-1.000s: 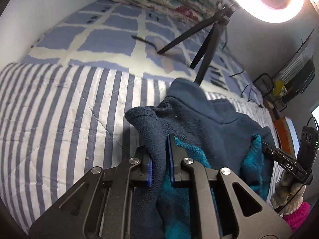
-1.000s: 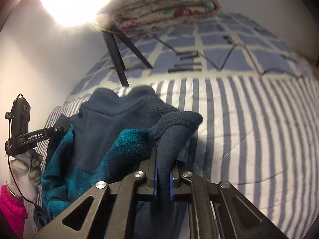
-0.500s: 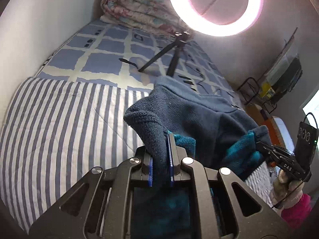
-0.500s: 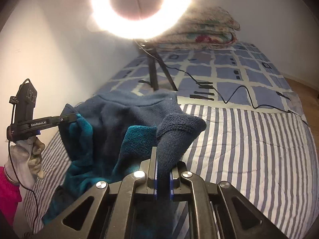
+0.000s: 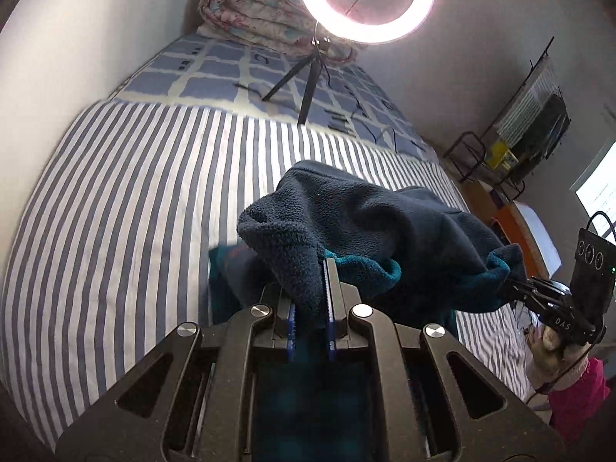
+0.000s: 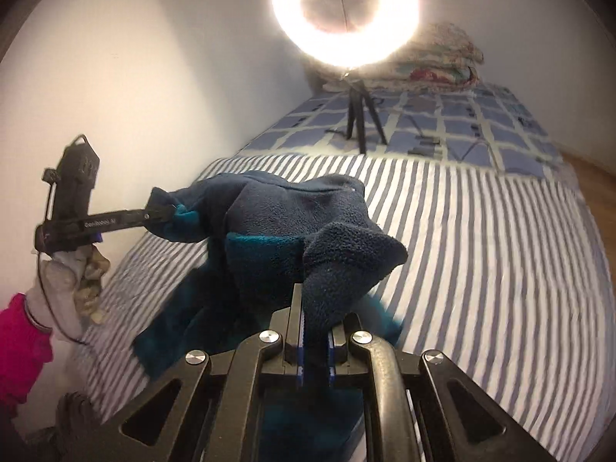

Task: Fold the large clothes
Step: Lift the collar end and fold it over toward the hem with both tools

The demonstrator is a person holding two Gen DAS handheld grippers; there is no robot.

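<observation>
A large navy fleece garment (image 5: 369,223) with a teal lining hangs in the air over the striped bed cover (image 5: 115,231), stretched between my two grippers. In the left wrist view my left gripper (image 5: 310,300) is shut on one bunched navy corner. Off to the right, the right gripper (image 5: 510,288) pinches the other corner. In the right wrist view my right gripper (image 6: 315,331) is shut on its fleece corner (image 6: 346,254), and the left gripper (image 6: 165,213) holds the far end at the left. The lower part of the garment drops out of sight behind the grippers.
A lit ring light (image 5: 365,0) on a black tripod (image 5: 308,88) stands on the blue checked blanket (image 5: 215,77), with a cable beside it. A folded floral quilt (image 5: 261,15) lies at the bed's far end. A gloved hand (image 6: 73,281) with a pink sleeve holds the left gripper. A wire rack (image 5: 531,127) stands at the right.
Both grippers have lifted the fleece up off the bed and drawn back from the ring light. The garment now hangs between them instead of lying bunched on the cover.
</observation>
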